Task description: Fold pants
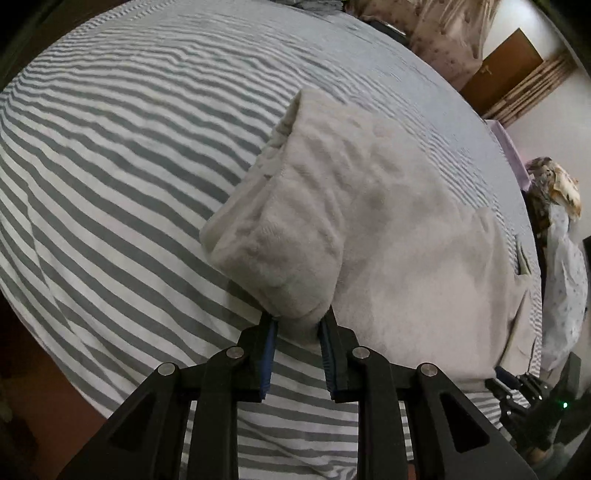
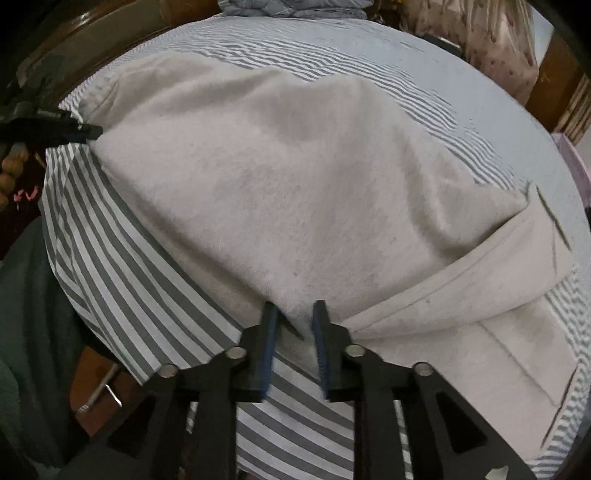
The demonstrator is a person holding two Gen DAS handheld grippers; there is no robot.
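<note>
My left gripper (image 1: 299, 321) pinches the cream pants (image 1: 369, 221), folded over once on the striped bedsheet (image 1: 110, 166); my right gripper (image 2: 293, 314) stands slightly parted at the fold edge. More folding likely remains.

— What sort of place is this?

— A home bedroom. The bed (image 1: 110, 155), made up with a grey-and-white striped sheet, fills nearly the whole view.

— And around the bed?

— Beyond its far edge hangs a floral curtain (image 1: 443, 40), with a brown wooden door (image 1: 506, 66) just beside it. A folded grey quilt (image 2: 291, 7) lies at the bed's far end.
</note>
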